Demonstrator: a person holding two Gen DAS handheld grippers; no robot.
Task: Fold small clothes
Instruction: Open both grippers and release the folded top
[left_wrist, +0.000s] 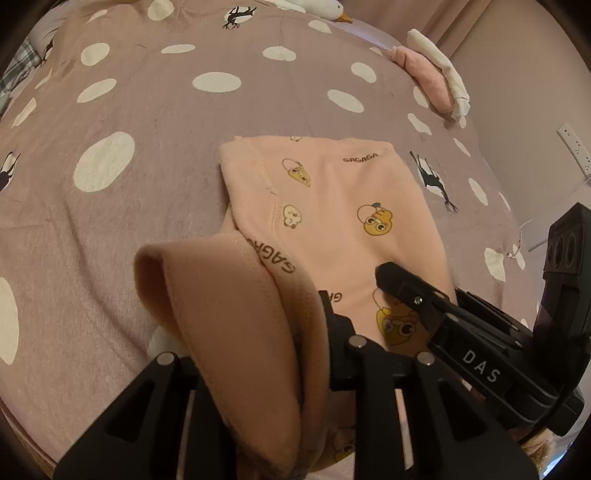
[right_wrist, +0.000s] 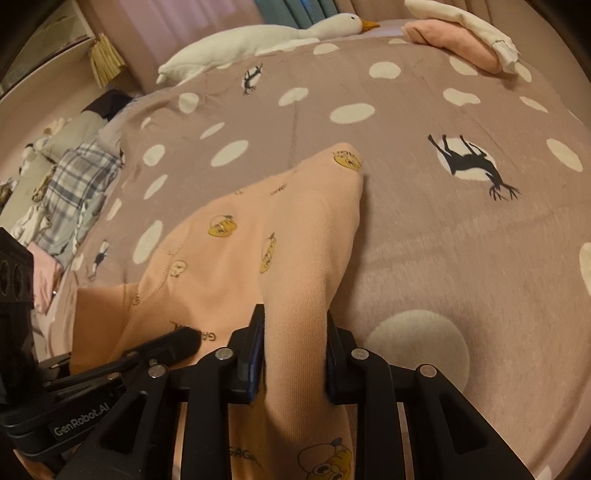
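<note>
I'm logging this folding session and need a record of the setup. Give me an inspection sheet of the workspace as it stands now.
Surface: bed cover, mauve with white spots and black bird prints, mostly flat.
Job's things: peach duck-print garment, far part lying flat, near edge lifted in two bunches.
Clutter: folded pink and white clothes at the far right corner; plush goose at the far edge; plaid cloth at the left side.
Grippers: left gripper jaws closed on the garment's near left fold; right gripper jaws closed on its near right fold.
Cables: thin white cord off the bed's right side.
Surroundings: wall socket, books behind the goose.
</note>
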